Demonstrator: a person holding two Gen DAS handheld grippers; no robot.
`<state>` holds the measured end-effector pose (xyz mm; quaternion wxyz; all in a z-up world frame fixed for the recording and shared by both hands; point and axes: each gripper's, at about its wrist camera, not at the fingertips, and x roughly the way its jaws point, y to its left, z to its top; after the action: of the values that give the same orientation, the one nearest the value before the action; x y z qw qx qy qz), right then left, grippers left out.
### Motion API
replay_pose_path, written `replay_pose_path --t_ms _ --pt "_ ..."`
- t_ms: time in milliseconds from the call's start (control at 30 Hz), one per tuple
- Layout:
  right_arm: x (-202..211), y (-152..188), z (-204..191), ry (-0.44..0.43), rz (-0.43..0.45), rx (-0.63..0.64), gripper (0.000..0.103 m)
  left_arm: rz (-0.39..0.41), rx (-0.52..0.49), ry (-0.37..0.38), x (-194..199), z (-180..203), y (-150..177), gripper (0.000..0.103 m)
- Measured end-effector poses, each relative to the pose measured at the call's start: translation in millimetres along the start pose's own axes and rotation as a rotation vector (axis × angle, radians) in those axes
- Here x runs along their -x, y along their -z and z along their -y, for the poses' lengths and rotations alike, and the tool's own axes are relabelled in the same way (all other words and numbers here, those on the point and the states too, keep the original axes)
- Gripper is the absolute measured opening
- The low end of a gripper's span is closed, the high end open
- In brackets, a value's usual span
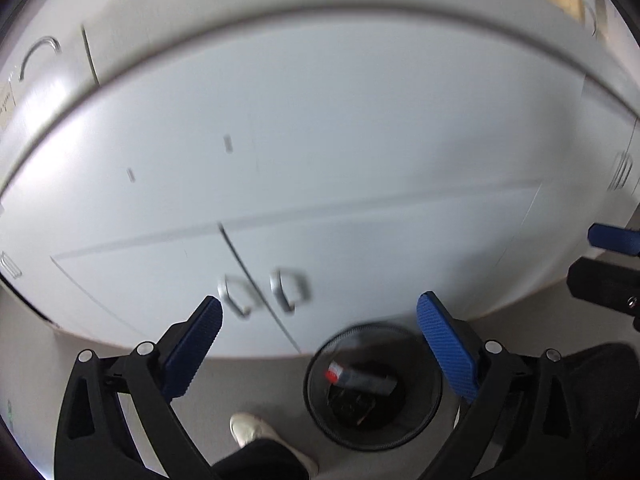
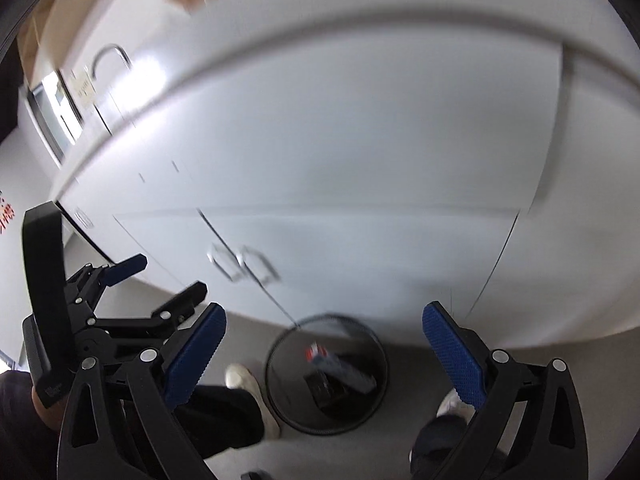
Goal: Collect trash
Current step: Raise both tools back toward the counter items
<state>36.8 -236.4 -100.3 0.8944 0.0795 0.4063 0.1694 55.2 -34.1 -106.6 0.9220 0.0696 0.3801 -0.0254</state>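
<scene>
A round black mesh trash bin stands on the grey floor in front of white cabinets. Inside it lies a dark bottle with a red cap on dark trash. My left gripper is open and empty, above the bin. The bin also shows in the right wrist view, with the red-and-dark trash in it. My right gripper is open and empty, above the bin. The left gripper shows at the left of the right wrist view, jaws apart.
White cabinet doors with metal handles are just behind the bin. A counter with a faucet is above. The person's white shoes and dark trousers stand beside the bin. The right gripper's blue finger shows at right.
</scene>
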Motion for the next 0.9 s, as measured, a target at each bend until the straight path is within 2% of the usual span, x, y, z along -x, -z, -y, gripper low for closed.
replay_pose_path --t_ms 67,200,300,467,567,700,900 --pt "24 -14 -4 0.001 0.058 0.002 0.099 0.067 0.0 0.014 22 -1 -21 0.099" --pt "68 -40 -5 0.002 0.157 -0.022 0.099 0.151 0.024 0.051 56 -6 -58 0.099" --pt "92 -58 -3 0.007 0.213 -0.031 0.099 0.211 0.023 0.042 79 -5 -83 0.099" --pt "133 -110 6 0.003 0.301 -0.053 0.099 0.276 0.04 0.031 106 -7 -127 0.099" --pt "151 -144 11 0.053 0.341 -0.041 0.099 0.294 0.063 0.013 106 -12 -148 0.099" --pt "149 -192 22 0.114 0.353 -0.038 0.099 0.282 0.086 0.021 97 -18 -175 0.099" --pt "109 -261 54 0.181 0.303 -0.087 0.099 0.252 0.098 0.042 63 -20 -212 0.099"
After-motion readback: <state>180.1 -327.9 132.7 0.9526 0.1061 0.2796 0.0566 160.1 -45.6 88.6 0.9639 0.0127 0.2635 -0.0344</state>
